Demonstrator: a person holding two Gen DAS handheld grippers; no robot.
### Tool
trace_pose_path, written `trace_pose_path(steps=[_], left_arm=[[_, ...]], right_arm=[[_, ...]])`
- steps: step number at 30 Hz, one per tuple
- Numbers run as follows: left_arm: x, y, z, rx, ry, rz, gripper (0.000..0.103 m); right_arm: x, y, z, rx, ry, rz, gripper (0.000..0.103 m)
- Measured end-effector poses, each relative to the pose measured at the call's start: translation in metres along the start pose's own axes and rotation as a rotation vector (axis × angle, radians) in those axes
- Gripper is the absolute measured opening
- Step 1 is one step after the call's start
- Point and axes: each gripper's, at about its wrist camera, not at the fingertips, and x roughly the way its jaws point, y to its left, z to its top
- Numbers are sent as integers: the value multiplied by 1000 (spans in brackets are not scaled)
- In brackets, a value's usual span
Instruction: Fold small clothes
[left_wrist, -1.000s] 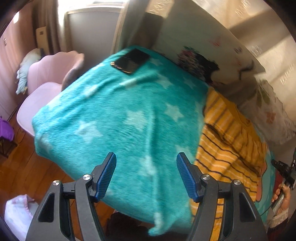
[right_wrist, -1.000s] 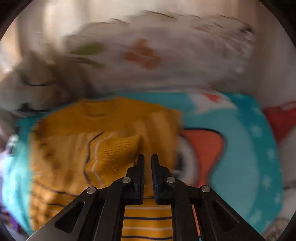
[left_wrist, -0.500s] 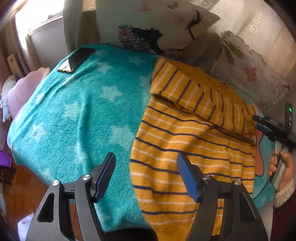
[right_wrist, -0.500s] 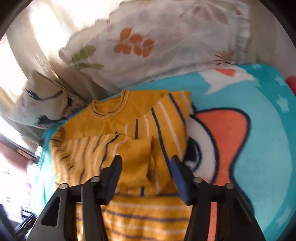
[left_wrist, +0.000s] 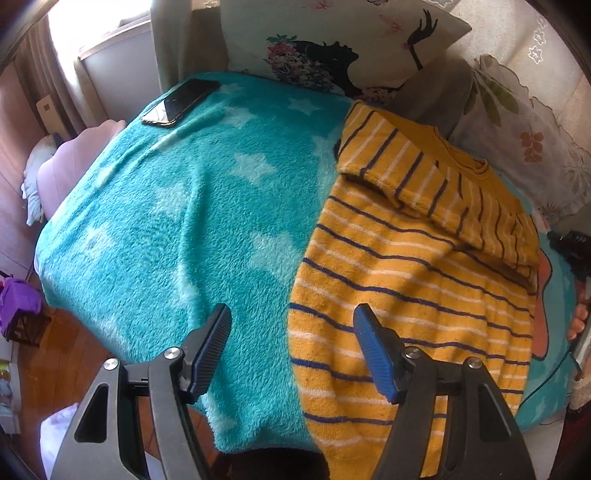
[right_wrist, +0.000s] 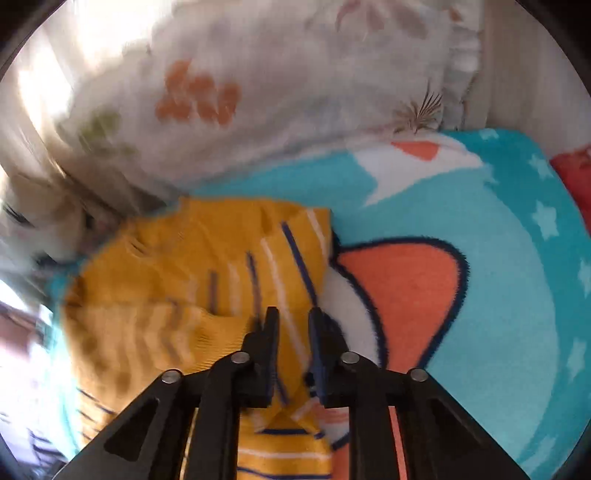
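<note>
Teal star-printed fleece (left_wrist: 177, 206) covered the bed, with a phone (left_wrist: 181, 101) lying well apart near the far corner and pillows (left_wrist: 517, 122) propped behind, leaving a soft, flat place where the yellow striped sweater (left_wrist: 413, 280) lay spread with one sleeve (left_wrist: 417, 173) folded across its chest. Hovering over the sweater's near edge, the left gripper (left_wrist: 291, 347) was spread wide and gripped nothing, likely waiting to take the hem. Motion blur clouded the right gripper (right_wrist: 293, 325), whose jaws stood narrowly apart with striped fabric between them, so I cannot tell whether they pinched it.
</note>
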Motion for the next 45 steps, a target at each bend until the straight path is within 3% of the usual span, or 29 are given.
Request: trace_pose_path(steps=[3, 4, 5, 7, 9, 14, 18, 20, 21, 23, 24, 26, 27, 29, 32, 34, 36, 39, 43, 45], left_arm=[[8, -11, 17, 43, -7, -23, 68], [11, -14, 25, 55, -17, -38, 68], [15, -17, 34, 68, -27, -54, 68], [29, -21, 56, 96, -40, -91, 68], [51, -23, 82, 108, -37, -125, 68], [107, -19, 136, 57, 25, -251, 67], [139, -18, 160, 21, 77, -356, 67], [148, -20, 162, 25, 96, -371, 62], [152, -21, 162, 37, 107, -367, 53], [151, -25, 162, 60, 101, -352, 50], [150, -27, 161, 70, 103, -344, 48], [150, -29, 161, 82, 106, -338, 48], [150, -30, 160, 85, 107, -339, 48], [150, -31, 160, 94, 107, -341, 48], [151, -33, 160, 124, 93, -337, 48], [152, -36, 158, 152, 81, -321, 48], [152, -39, 158, 170, 70, -312, 48], [151, -39, 159, 178, 67, -317, 48], [128, -24, 152, 159, 34, -308, 53], [113, -13, 144, 121, 20, -313, 58]], right_arm=[[-16, 37, 1, -105, -36, 111, 23], [-15, 53, 1, -139, -27, 161, 31], [-11, 72, 1, -180, -2, 238, 40], [2, 107, 1, -231, 70, 367, 43], [22, 145, 1, -283, 143, 424, 44], [78, 222, 7, -427, 244, 355, 47], [125, 263, 13, -510, 320, 311, 47], [144, 274, 10, -546, 364, 295, 47], [150, 279, 6, -563, 387, 295, 47], [155, 287, -3, -588, 420, 314, 46], [154, 291, -8, -604, 431, 323, 43], [152, 296, -12, -604, 455, 333, 9], [150, 295, -14, -595, 463, 335, 9], [143, 294, -11, -593, 441, 316, 6], [139, 290, 3, -615, 320, 126, 6], [140, 287, 11, -596, 273, 60, 6], [148, 283, 12, -594, 247, -28, 6], [144, 275, 11, -533, 253, 2, 9], [98, 254, 10, -504, 173, 28, 42], [75, 237, 2, -489, 175, 41, 42]])
